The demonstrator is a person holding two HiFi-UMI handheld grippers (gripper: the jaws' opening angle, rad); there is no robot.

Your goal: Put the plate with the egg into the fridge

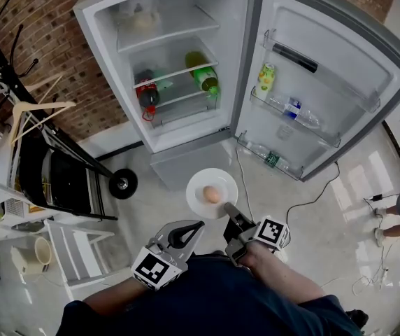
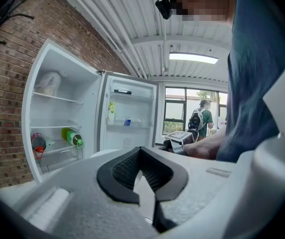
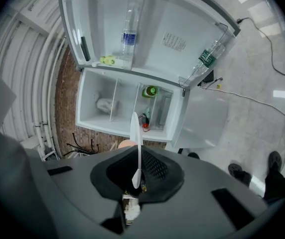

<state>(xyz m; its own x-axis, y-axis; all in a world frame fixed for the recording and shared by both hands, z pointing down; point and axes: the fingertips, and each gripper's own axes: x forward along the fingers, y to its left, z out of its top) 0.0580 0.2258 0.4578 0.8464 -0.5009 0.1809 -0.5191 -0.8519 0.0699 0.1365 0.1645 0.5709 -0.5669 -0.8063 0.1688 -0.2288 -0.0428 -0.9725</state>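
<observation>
Two tools: the right tool (image 1: 229,212) grips the round white plate (image 1: 221,182) carrying a brown egg (image 1: 212,194), near the open white fridge (image 1: 168,19); the left tool (image 1: 197,227) is closed, empty.

A round white plate (image 1: 198,187) is held level by its near rim, just in front of the grey fridge (image 1: 105,51), whose door stands wide open. A pale brown egg (image 1: 212,194) lies at the plate's middle.

Take the black wheel (image 1: 123,183) as your mark. A wooden hanger (image 1: 43,107) hangs up and left of it, and a cream mug (image 1: 26,259) stands below and left. The brick wall (image 1: 81,75) rises behind it. A black cable (image 1: 312,201) trails over the floor (image 1: 340,257) far to its right.
</observation>
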